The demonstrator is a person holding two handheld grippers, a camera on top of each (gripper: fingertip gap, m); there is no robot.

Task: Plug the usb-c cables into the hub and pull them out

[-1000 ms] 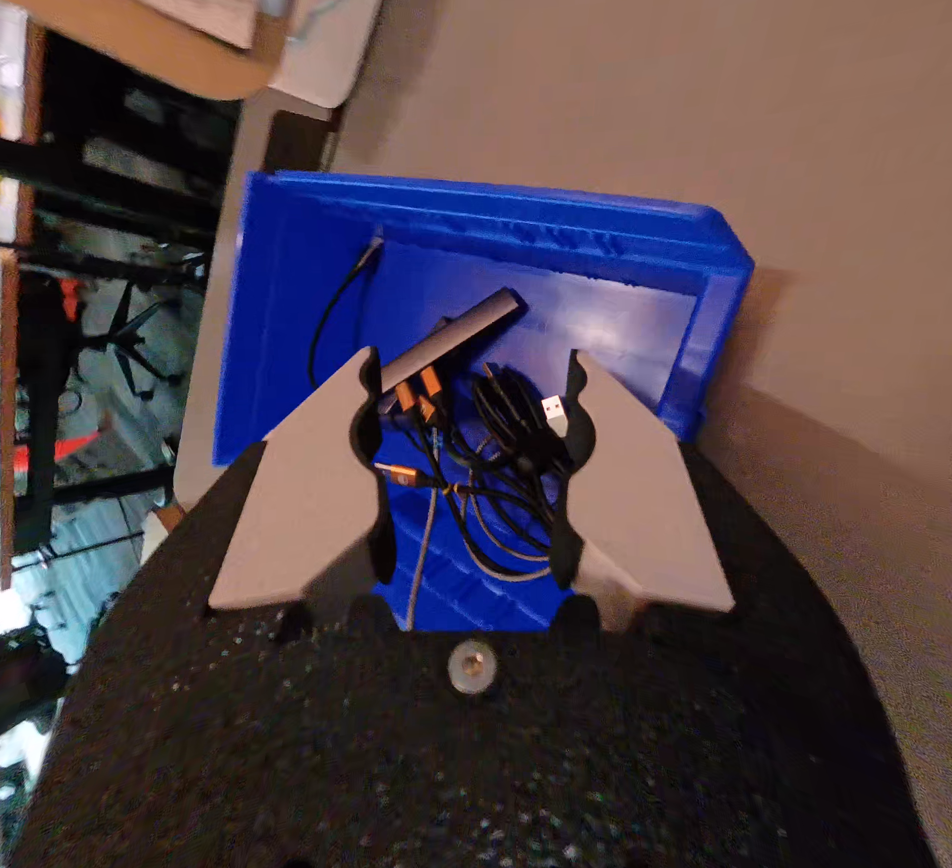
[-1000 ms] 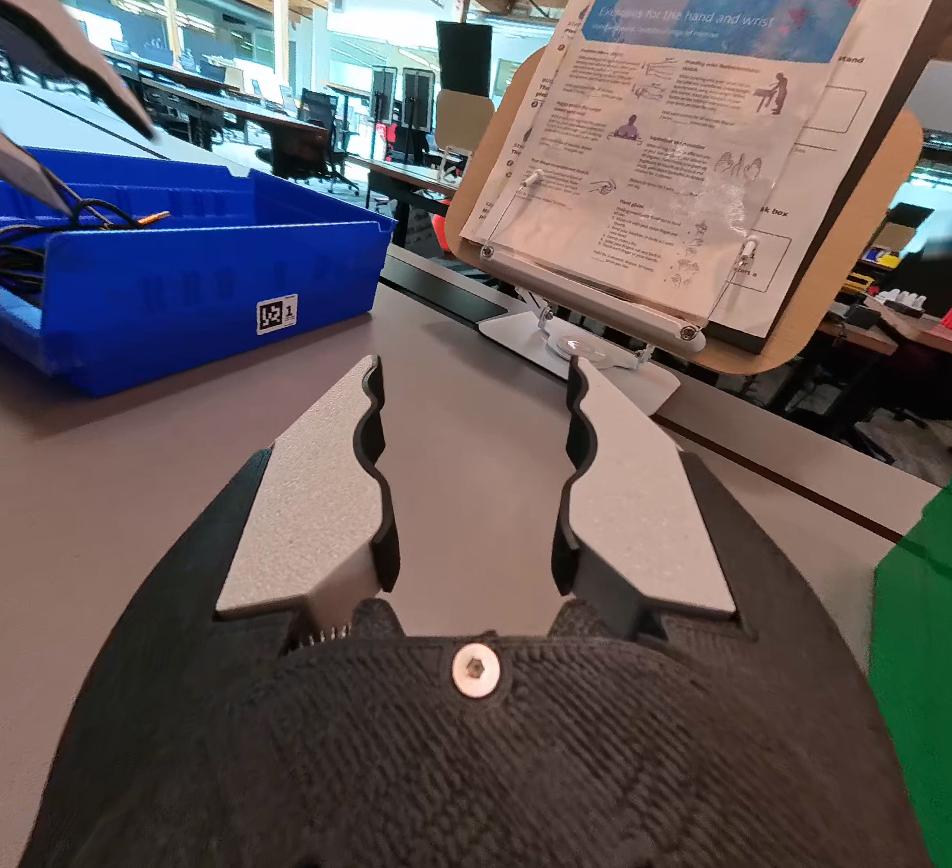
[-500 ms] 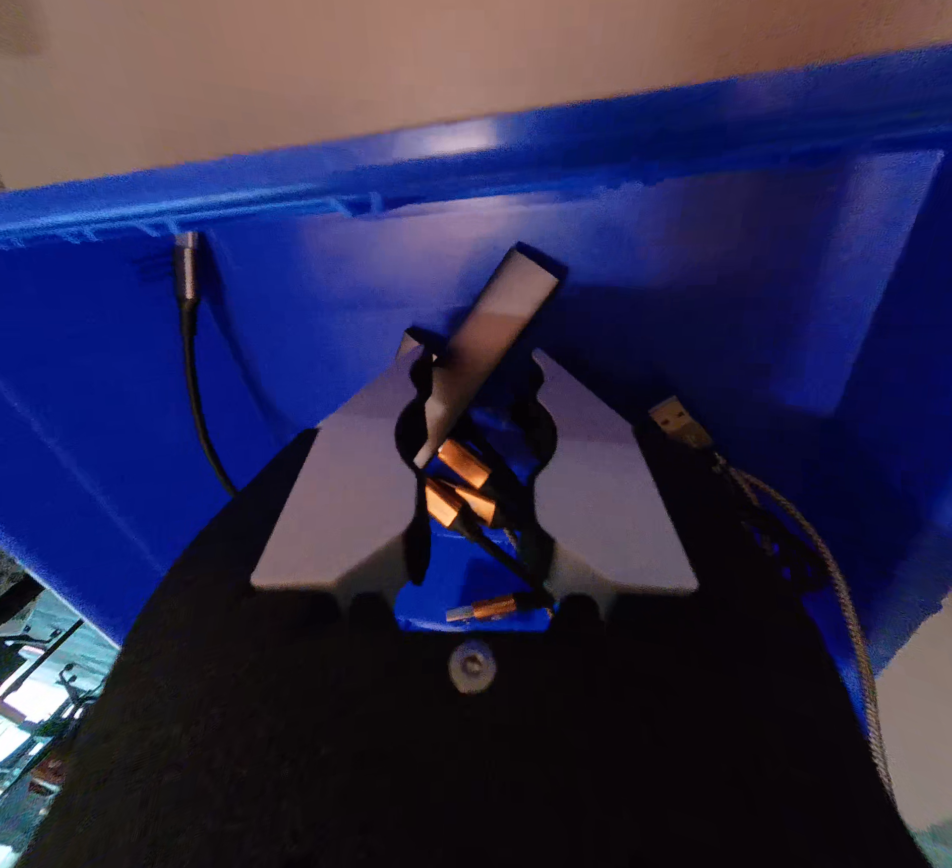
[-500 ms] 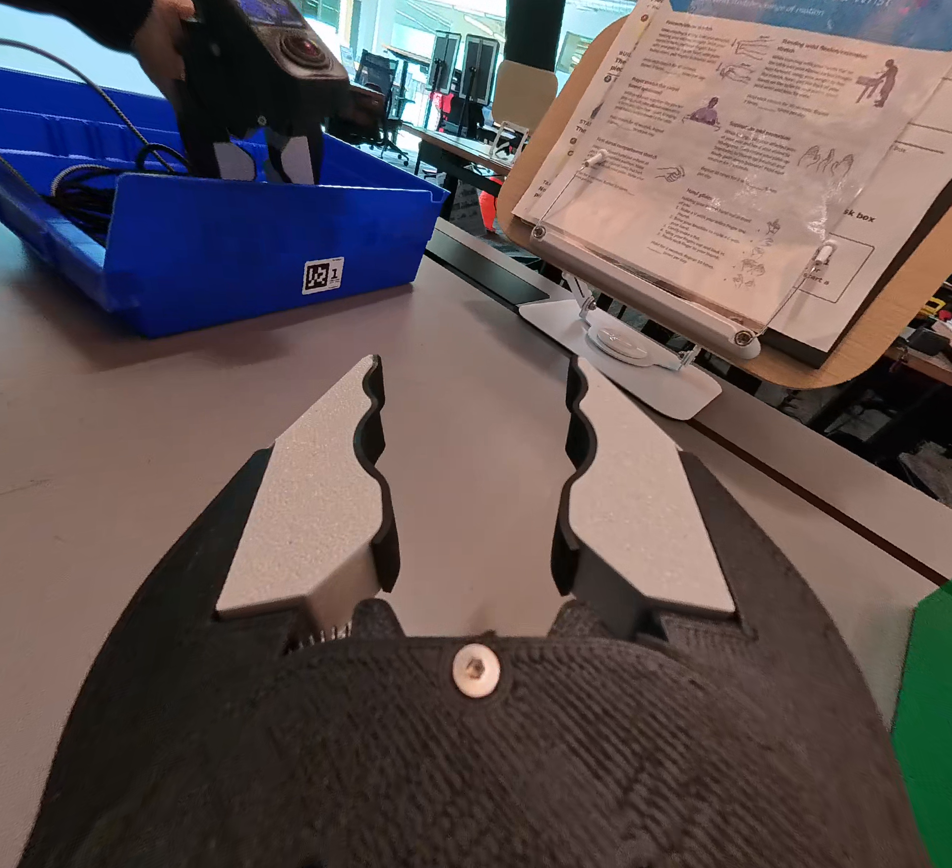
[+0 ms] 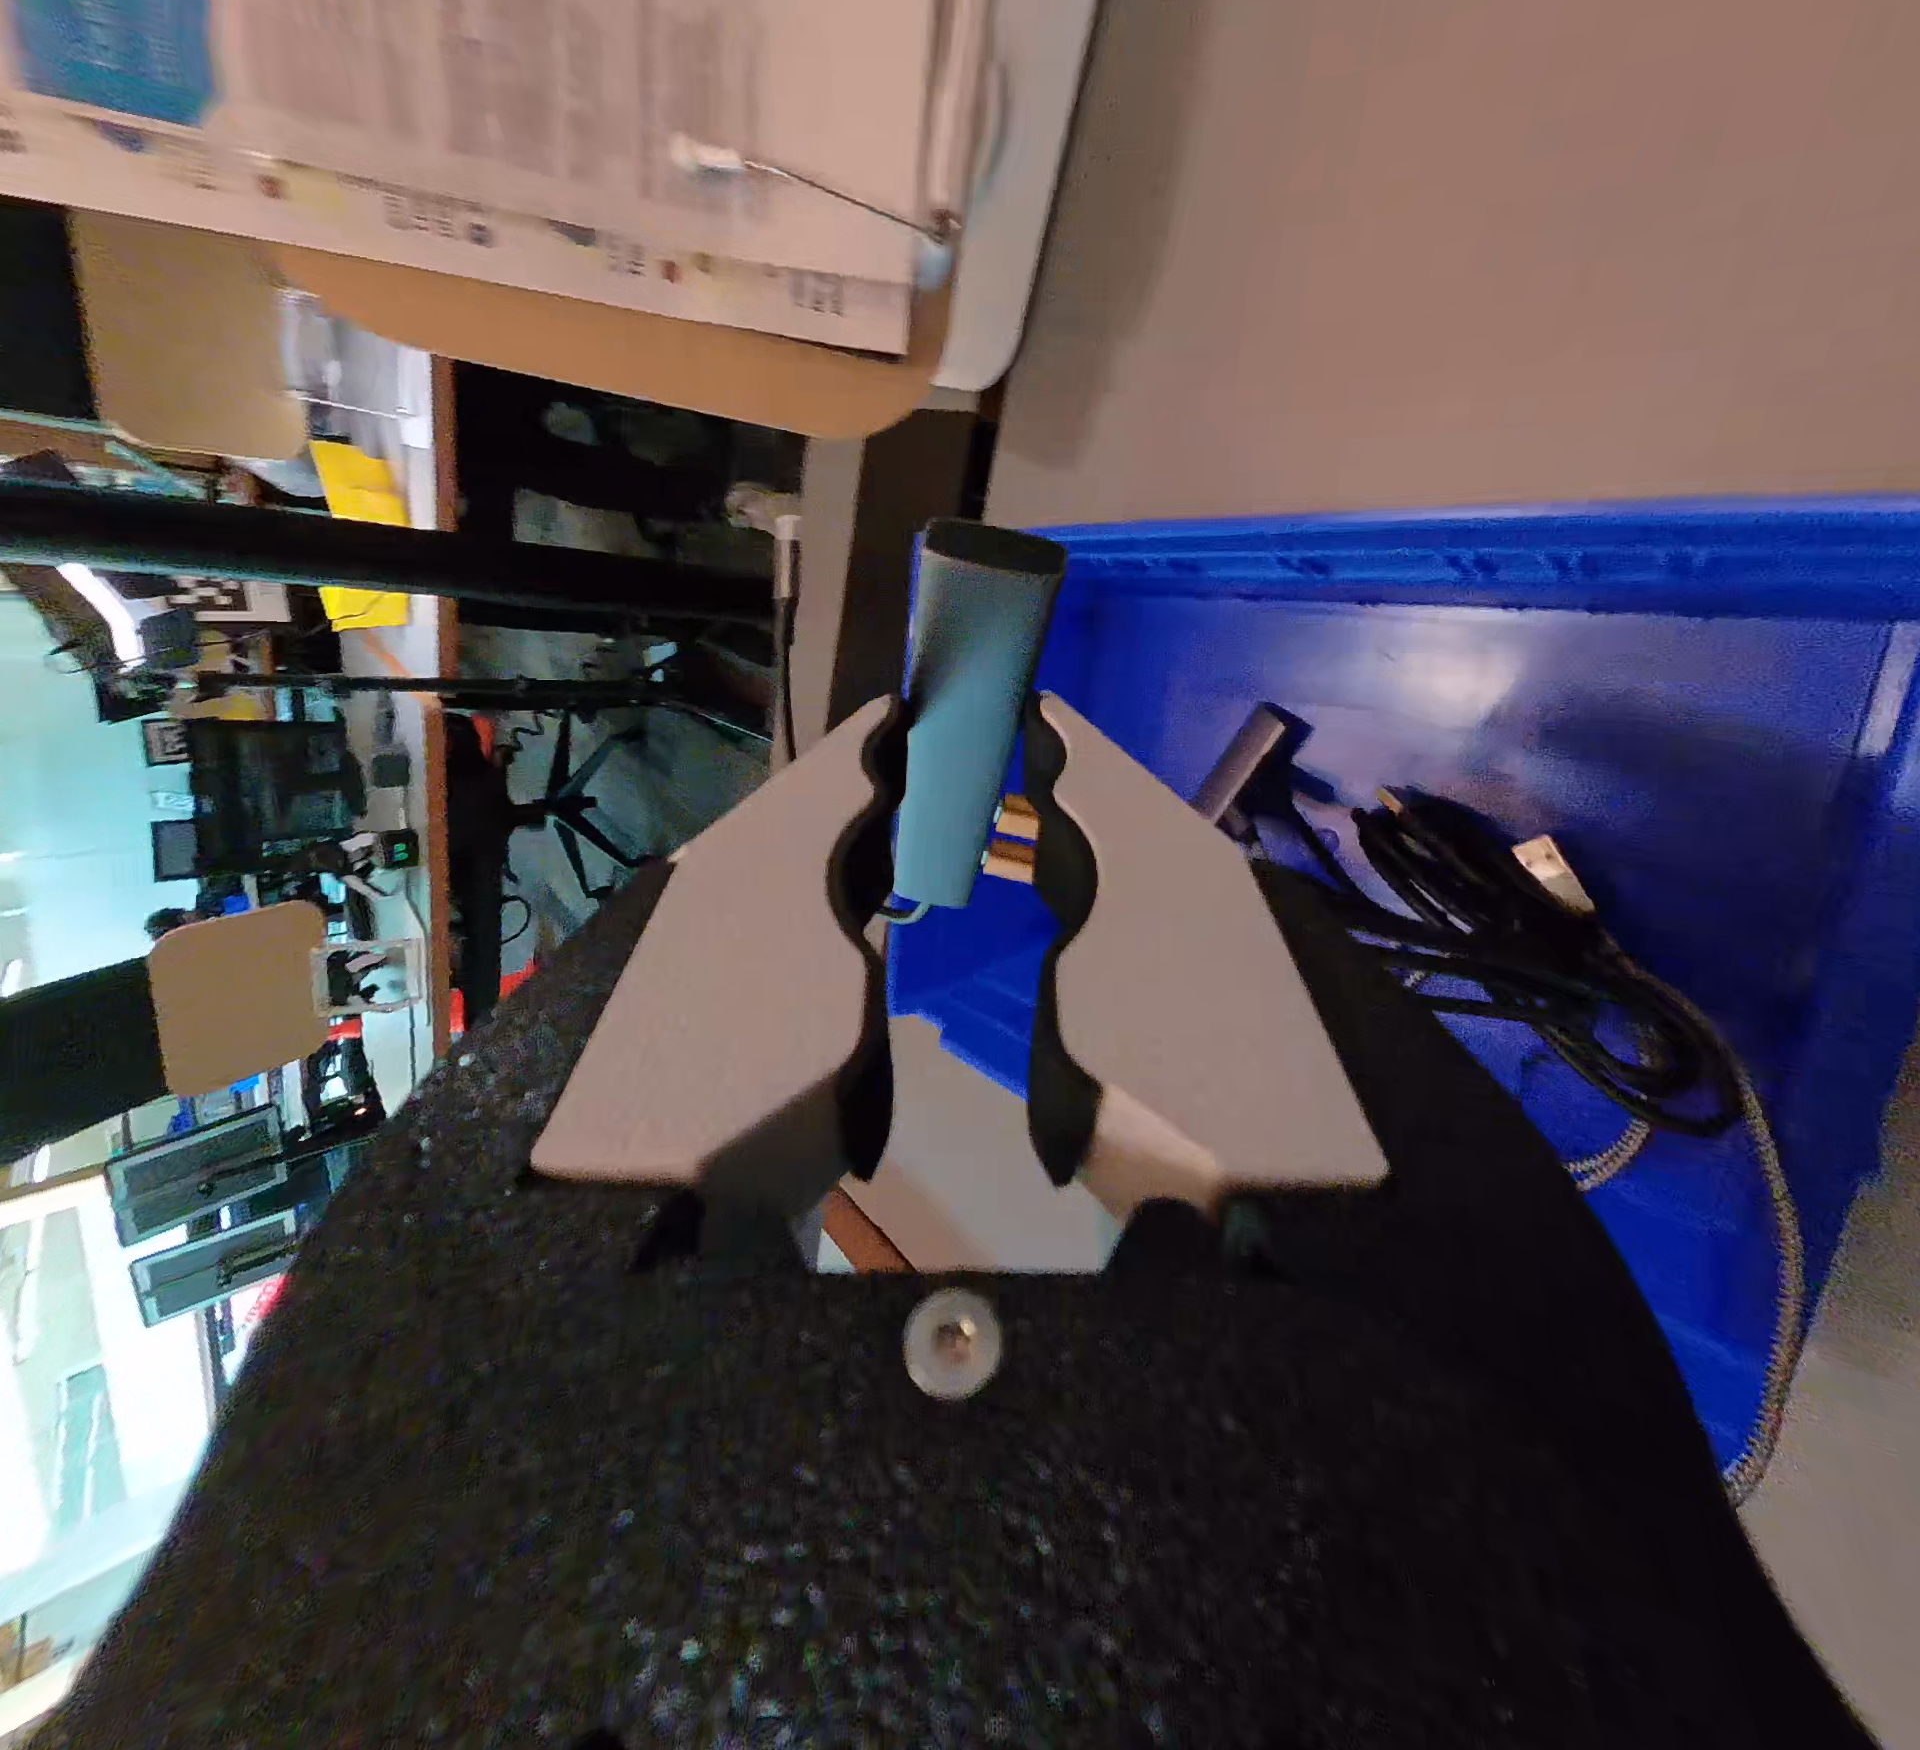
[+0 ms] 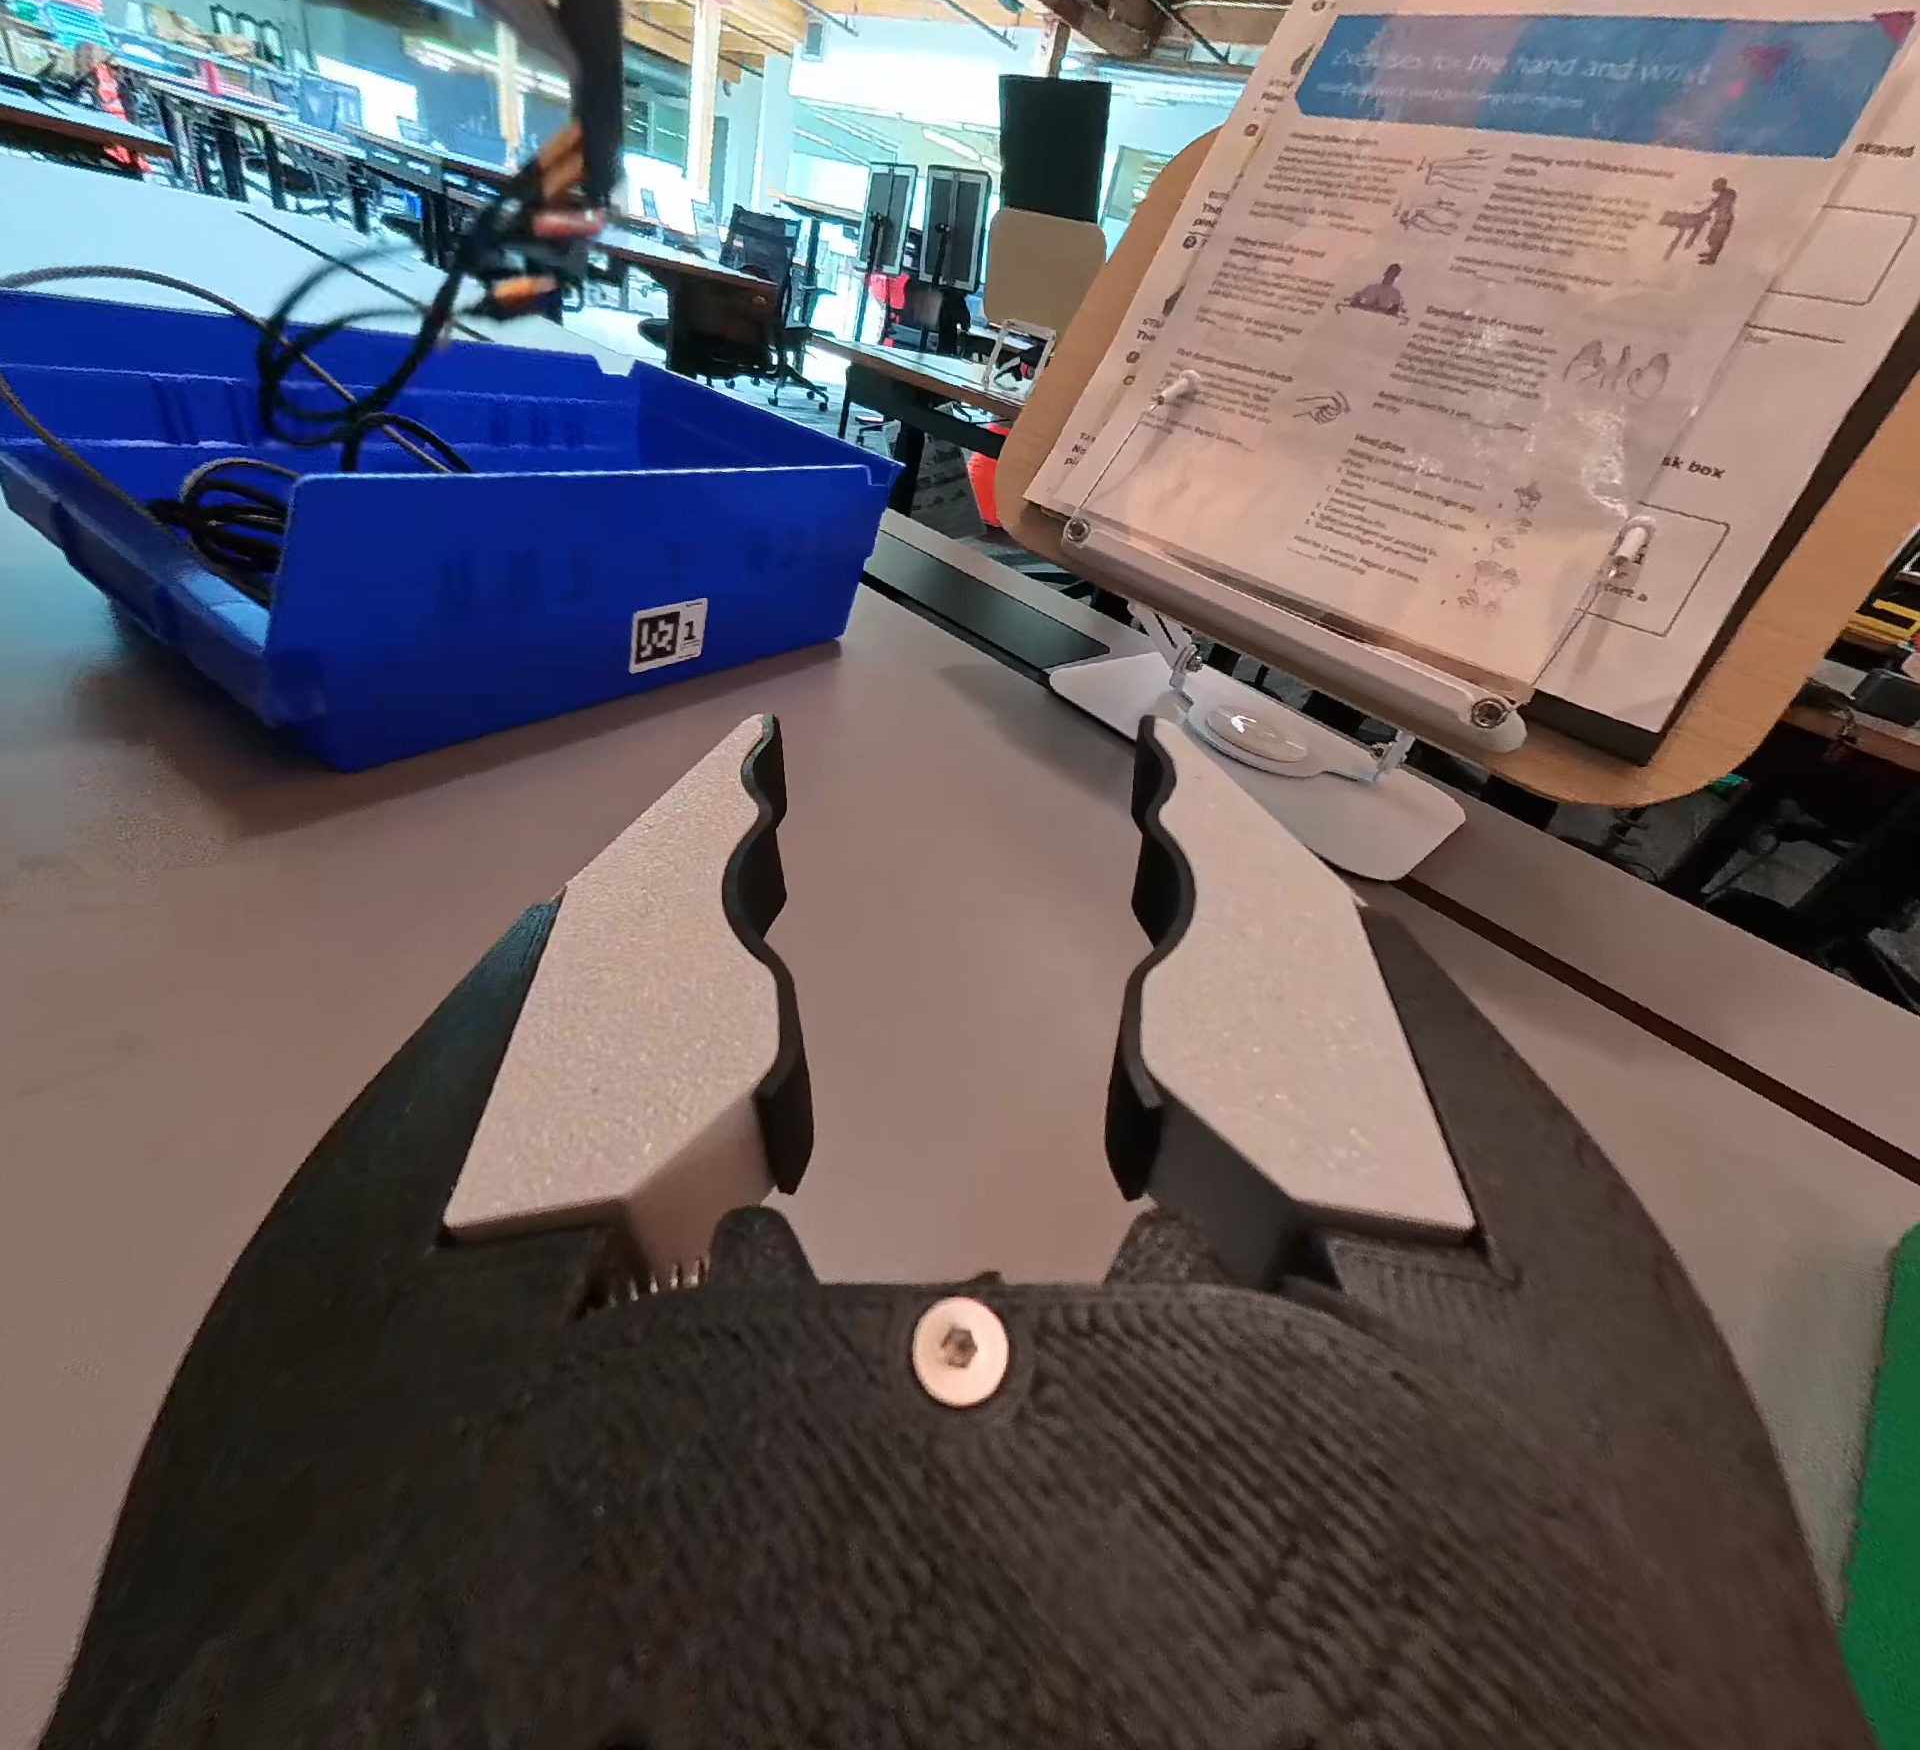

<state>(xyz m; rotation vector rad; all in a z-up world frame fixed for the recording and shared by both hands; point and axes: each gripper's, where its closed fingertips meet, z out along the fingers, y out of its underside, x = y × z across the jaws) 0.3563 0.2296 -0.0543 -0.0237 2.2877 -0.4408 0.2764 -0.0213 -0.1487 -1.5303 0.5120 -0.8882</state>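
Note:
My left gripper (image 5: 961, 713) is shut on the grey usb hub (image 5: 971, 692) and holds it lifted above the blue bin (image 5: 1455, 557). Cables with orange plugs (image 5: 1013, 838) hang from the hub's side. A coil of black cables (image 5: 1538, 962) with a silver usb plug lies in the bin. In the right wrist view the hub (image 6: 592, 48) hangs blurred above the blue bin (image 6: 468, 578), trailing black cables (image 6: 416, 350) into it. My right gripper (image 6: 956, 734) is open and empty, low over the grey table, right of the bin.
A wooden document stand (image 6: 1455, 350) with printed sheets on a white base stands at the table's far right edge. A green thing (image 6: 1881, 1492) sits at the right border. The grey table (image 6: 208, 921) lies in front of the bin. An office with desks and chairs lies beyond.
My left gripper closed on the hub inside the bin and has lifted it out, its cables trailing. My right gripper stayed open and shifted slightly.

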